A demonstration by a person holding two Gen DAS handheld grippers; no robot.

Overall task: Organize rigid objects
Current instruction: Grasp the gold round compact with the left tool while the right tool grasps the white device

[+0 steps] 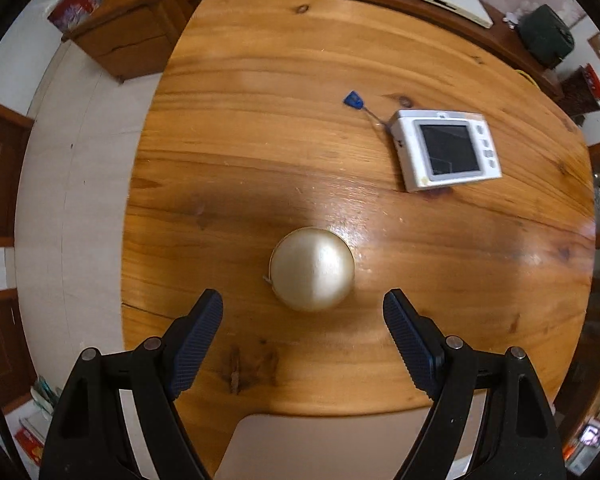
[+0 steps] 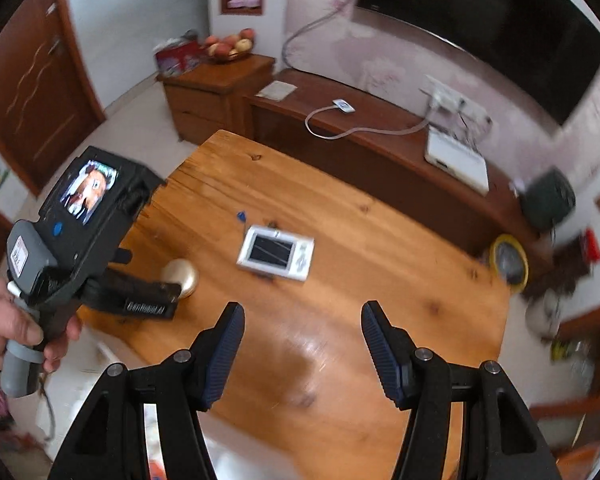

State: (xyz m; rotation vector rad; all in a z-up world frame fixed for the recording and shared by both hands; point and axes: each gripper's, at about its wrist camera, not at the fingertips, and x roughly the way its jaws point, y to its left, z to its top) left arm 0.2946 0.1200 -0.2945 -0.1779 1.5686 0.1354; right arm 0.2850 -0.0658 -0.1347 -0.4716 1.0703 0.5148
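Observation:
A pale gold dome-shaped object (image 1: pixel 312 268) sits on the wooden table (image 1: pixel 260 140) near its front edge. My left gripper (image 1: pixel 303 300) is open, hovering just short of the dome, its fingers wider than it. A white device with a dark screen (image 1: pixel 448 148) lies to the right and farther back, with a thin cord ending in a blue tag (image 1: pixel 353 99). In the right wrist view, my right gripper (image 2: pixel 303 312) is open and empty above the table's near part. That view shows the dome (image 2: pixel 182 276), the white device (image 2: pixel 276 256) and the left gripper's body (image 2: pixel 80 216) held in a hand.
A dark wooden TV bench (image 2: pixel 380 148) behind the table carries a white box (image 2: pixel 456 160) and a white cable. A small cabinet (image 2: pixel 216 96) with fruit stands at the back left. A yellow-rimmed object (image 2: pixel 510 262) is off the table's right edge. A pale seat (image 1: pixel 324 444) is below the front edge.

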